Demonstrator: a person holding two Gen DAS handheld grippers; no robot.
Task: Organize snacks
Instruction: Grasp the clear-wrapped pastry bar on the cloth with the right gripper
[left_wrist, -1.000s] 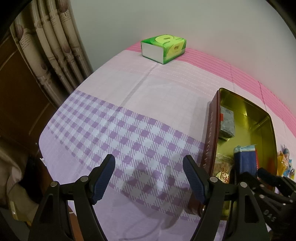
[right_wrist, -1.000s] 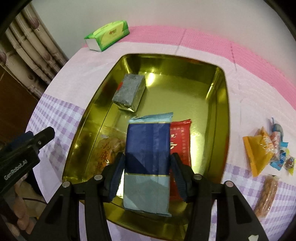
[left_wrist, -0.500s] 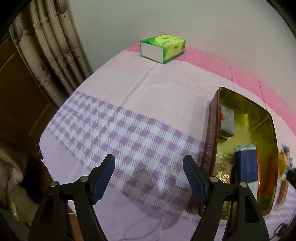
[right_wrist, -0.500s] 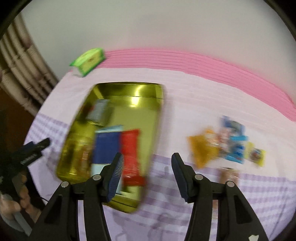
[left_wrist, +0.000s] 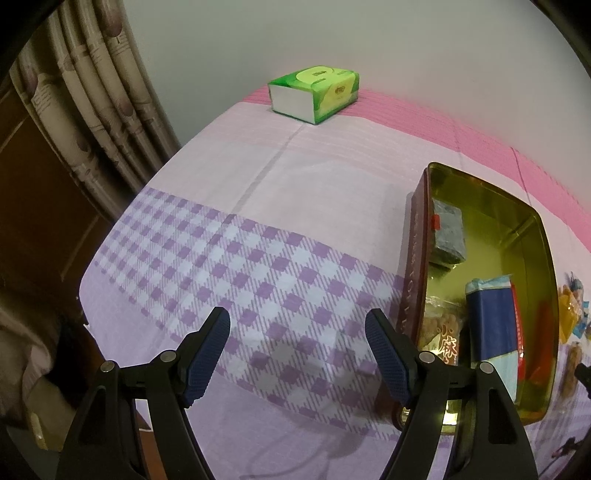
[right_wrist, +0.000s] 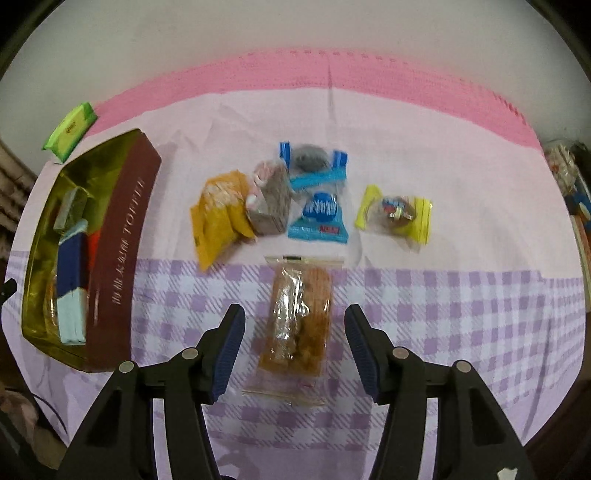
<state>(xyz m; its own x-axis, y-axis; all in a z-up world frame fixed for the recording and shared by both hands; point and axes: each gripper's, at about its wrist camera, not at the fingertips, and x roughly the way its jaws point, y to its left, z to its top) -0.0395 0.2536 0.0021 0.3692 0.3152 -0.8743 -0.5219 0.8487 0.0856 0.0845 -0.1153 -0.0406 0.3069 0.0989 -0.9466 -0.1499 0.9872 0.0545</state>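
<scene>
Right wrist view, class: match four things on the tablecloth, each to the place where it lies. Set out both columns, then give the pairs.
Things
1. dark blue and pale blue packet
2. clear-wrapped brown pastry bar
3. green tissue pack
4. yellow-wrapped sweet

Places
A. at the far left of the table, near the wall
B. on the checked cloth, in line with the gap between the right gripper fingers
C. inside the gold tin
D. at the right end of the loose snacks

Pairs: 1-C, 2-B, 3-A, 4-D
</scene>
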